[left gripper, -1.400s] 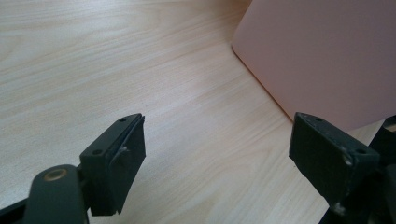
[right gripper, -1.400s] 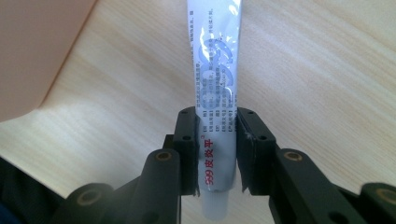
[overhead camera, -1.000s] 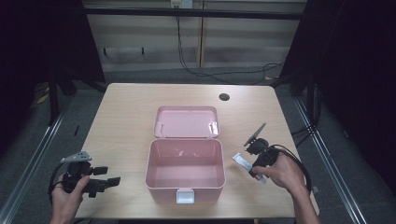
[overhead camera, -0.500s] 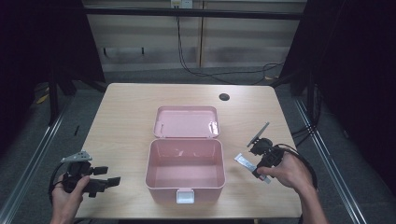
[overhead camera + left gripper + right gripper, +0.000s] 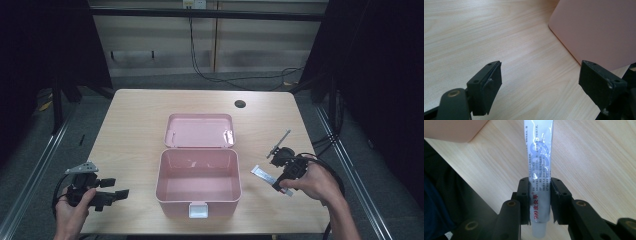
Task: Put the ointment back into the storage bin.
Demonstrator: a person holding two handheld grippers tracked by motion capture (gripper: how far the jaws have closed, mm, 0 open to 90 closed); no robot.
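There is one pink box [image 5: 198, 172], lid open, on the table [image 5: 130, 125]. The right gripper [image 5: 539, 195] squeezes one white tube [image 5: 539, 157] between its two jaws. Red "999" and some small print run down the tube. The left gripper [image 5: 540, 82] has its jaws wide apart, the box just beyond them.

Each hand-held gripper was built of black parts, with brass-coloured screws set into the arms; a grey three-cornered plate [image 5: 82, 168] topped the left hand-held gripper [image 5: 116, 194], and black cables trailed behind.
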